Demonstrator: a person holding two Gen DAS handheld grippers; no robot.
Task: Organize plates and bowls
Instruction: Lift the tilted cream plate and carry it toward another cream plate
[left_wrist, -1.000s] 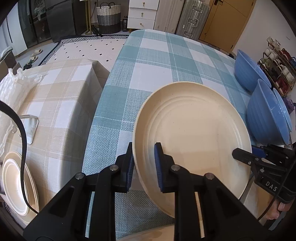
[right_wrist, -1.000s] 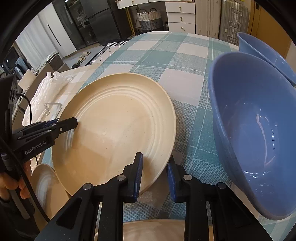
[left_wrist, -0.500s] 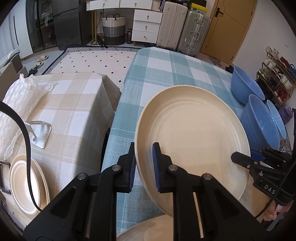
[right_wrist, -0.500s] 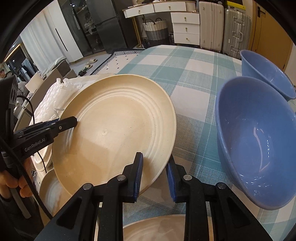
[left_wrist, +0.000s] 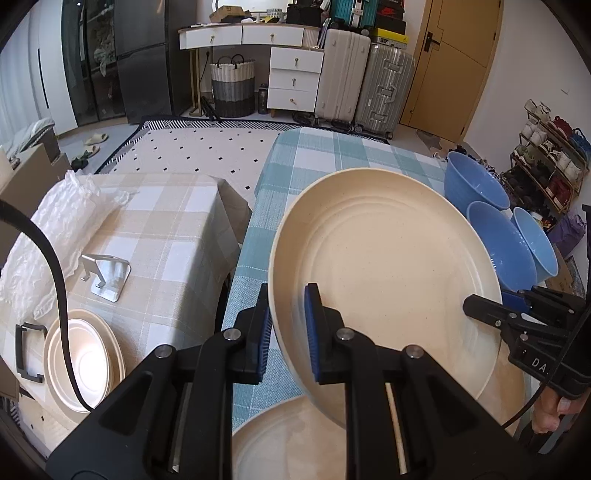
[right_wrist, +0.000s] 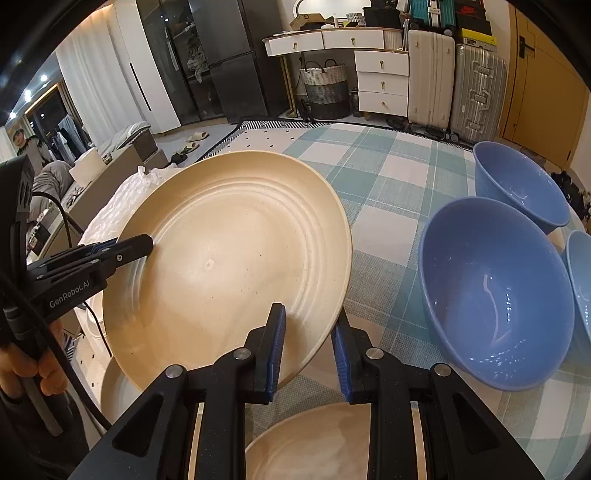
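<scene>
Left wrist view: we pinch cream plate (left_wrist: 384, 266) rim with left claw (left_wrist: 288, 328), nearly closed. Right claw (left_wrist: 476, 308) clamps opposite rim; right wrist view confirms (right_wrist: 308, 341). Plate tilted, lifted above blue-checked table (right_wrist: 388, 192), blue bowls (right_wrist: 495, 291) beside plate, second plate (left_wrist: 295, 443) beneath.

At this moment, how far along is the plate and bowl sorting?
Done, it seems: a small stack of cream plates sits on the beige-checked side table. In hand: both the left gripper and right gripper clamp opposite rims of one large cream plate, held off the teal-checked table. Left: another cream plate below it, and three blue bowls, not stacked.
</scene>
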